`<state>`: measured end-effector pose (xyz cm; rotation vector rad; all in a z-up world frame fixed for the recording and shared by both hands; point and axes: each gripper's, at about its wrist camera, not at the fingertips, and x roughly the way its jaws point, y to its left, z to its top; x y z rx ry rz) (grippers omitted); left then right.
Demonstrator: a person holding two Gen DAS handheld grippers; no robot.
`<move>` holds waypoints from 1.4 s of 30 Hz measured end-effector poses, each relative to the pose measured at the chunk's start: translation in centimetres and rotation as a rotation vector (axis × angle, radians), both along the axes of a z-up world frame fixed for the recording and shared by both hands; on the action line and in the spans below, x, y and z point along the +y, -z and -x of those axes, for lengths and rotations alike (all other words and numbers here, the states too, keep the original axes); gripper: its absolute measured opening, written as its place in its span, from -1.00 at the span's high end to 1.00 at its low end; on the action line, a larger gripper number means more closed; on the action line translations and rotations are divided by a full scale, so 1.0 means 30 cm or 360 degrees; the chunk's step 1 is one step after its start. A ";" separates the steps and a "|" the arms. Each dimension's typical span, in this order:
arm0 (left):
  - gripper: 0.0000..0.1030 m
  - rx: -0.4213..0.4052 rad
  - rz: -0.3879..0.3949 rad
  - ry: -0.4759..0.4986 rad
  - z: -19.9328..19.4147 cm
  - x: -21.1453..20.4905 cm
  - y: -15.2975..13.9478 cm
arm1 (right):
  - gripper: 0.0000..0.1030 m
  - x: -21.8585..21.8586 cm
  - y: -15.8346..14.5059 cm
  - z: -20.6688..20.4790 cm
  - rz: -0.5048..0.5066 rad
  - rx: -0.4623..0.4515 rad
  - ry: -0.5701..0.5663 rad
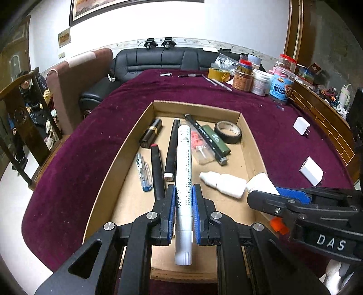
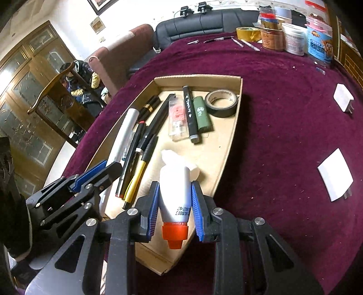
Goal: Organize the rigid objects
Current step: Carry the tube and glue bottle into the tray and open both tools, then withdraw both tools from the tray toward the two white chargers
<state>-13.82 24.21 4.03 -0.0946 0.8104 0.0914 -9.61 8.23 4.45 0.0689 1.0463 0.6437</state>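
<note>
"DAS" on the right gripper (image 1: 263, 195) body; upside-down date digits on the white tube (image 2: 175, 192).

A home living room: a black leather sofa (image 1: 158, 60) at twelve o'clock beyond the plum-clothed tabletop (image 1: 261, 109), a framed picture (image 1: 127, 6) above, glazed wooden cabinet doors (image 2: 25, 90) at nine.

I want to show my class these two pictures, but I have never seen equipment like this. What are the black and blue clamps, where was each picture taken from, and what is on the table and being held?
Each clamp is a hand-held two-finger tool with a camera looking along its fingers; a person holds one in each hand. One picture comes from the left tool, shut on a silver marker. The other comes from the right tool, shut on a white tube with an orange cap. Both hover over a cardboard tray on a purple cloth. In the tray lie pens, a white bottle and a black tape roll.
</note>
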 end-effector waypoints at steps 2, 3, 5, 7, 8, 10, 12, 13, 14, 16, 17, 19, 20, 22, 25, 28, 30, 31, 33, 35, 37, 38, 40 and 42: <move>0.78 0.0014 0.0004 -0.0006 -0.004 0.005 0.011 | 0.51 0.014 0.008 0.003 0.0015 0.0002 -0.0010; 0.78 0.0019 0.0005 -0.0008 -0.004 0.007 0.015 | 0.51 0.021 0.014 0.003 0.0023 0.0006 -0.0017; 0.78 0.0031 0.0007 -0.0011 -0.006 0.012 0.026 | 0.51 0.030 0.022 0.002 0.0034 0.0012 -0.0021; 0.78 0.0045 0.0011 -0.0014 -0.008 0.016 0.037 | 0.51 0.037 0.034 -0.003 0.0049 0.0023 -0.0027; 0.78 0.0051 0.0011 -0.0015 -0.010 0.017 0.041 | 0.51 0.041 0.040 -0.005 0.0056 0.0029 -0.0028; 0.78 0.0060 0.0009 -0.0012 -0.011 0.017 0.045 | 0.51 0.049 0.049 -0.006 0.0070 0.0037 -0.0030; 0.78 0.0060 0.0008 -0.0017 -0.011 0.020 0.046 | 0.51 0.055 0.058 -0.007 0.0081 0.0046 -0.0032; 0.77 0.0051 0.0011 -0.0022 -0.010 0.023 0.044 | 0.51 0.058 0.060 -0.008 0.0084 0.0049 -0.0034; 0.75 0.0042 0.0013 -0.0028 -0.007 0.025 0.039 | 0.51 0.063 0.061 -0.010 0.0090 0.0050 -0.0036; 0.53 0.0026 0.0020 -0.0036 -0.005 0.030 0.027 | 0.51 0.070 0.064 -0.015 0.0103 0.0054 -0.0032; 0.30 0.0016 0.0023 -0.0041 -0.001 0.033 0.021 | 0.51 0.071 0.066 -0.017 0.0104 0.0057 -0.0027; 0.18 -0.0011 -0.0019 -0.0075 0.009 0.034 0.005 | 0.50 0.074 0.067 -0.018 0.0109 0.0059 -0.0023; 0.13 -0.0019 -0.0023 -0.0074 0.011 0.035 -0.001 | 0.50 0.072 0.066 -0.017 0.0105 0.0055 -0.0020; 0.03 -0.0030 -0.0022 -0.0077 0.013 0.037 -0.010 | 0.50 0.064 0.060 -0.019 0.0089 0.0043 -0.0008; -0.18 -0.0052 -0.0044 -0.0089 0.019 0.028 -0.026 | 0.50 0.051 0.043 -0.016 0.0081 -0.0001 0.0016; -0.32 -0.0069 -0.0062 -0.0099 0.021 0.022 -0.041 | 0.50 0.029 0.020 -0.008 0.0065 -0.0049 0.0040; -0.35 -0.0075 -0.0086 -0.0100 0.023 0.012 -0.051 | 0.48 0.006 0.004 -0.006 0.0044 -0.0075 0.0059; -0.39 -0.0075 -0.0095 -0.0102 0.022 0.008 -0.055 | 0.46 -0.014 -0.005 -0.006 0.0027 -0.0090 0.0076; -0.45 -0.0077 -0.0108 -0.0095 0.023 -0.003 -0.061 | 0.41 -0.057 -0.021 -0.007 -0.0003 -0.0115 0.0108; -0.45 -0.0083 -0.0125 -0.0089 0.025 -0.018 -0.066 | 0.29 -0.098 -0.033 -0.013 -0.0018 -0.0137 0.0147; -0.45 -0.0088 -0.0143 -0.0079 0.026 -0.035 -0.072 | 0.20 -0.157 -0.043 -0.023 -0.0038 -0.0155 0.0209; -0.46 -0.0090 -0.0151 -0.0070 0.025 -0.048 -0.075 | 0.19 -0.180 -0.046 -0.029 -0.0050 -0.0159 0.0232; -0.46 -0.0091 -0.0165 -0.0053 0.021 -0.070 -0.082 | 0.19 -0.239 -0.051 -0.036 -0.0074 -0.0165 0.0293; -0.46 -0.0092 -0.0185 -0.0033 0.017 -0.097 -0.088 | 0.19 -0.302 -0.052 -0.048 -0.0095 -0.0166 0.0357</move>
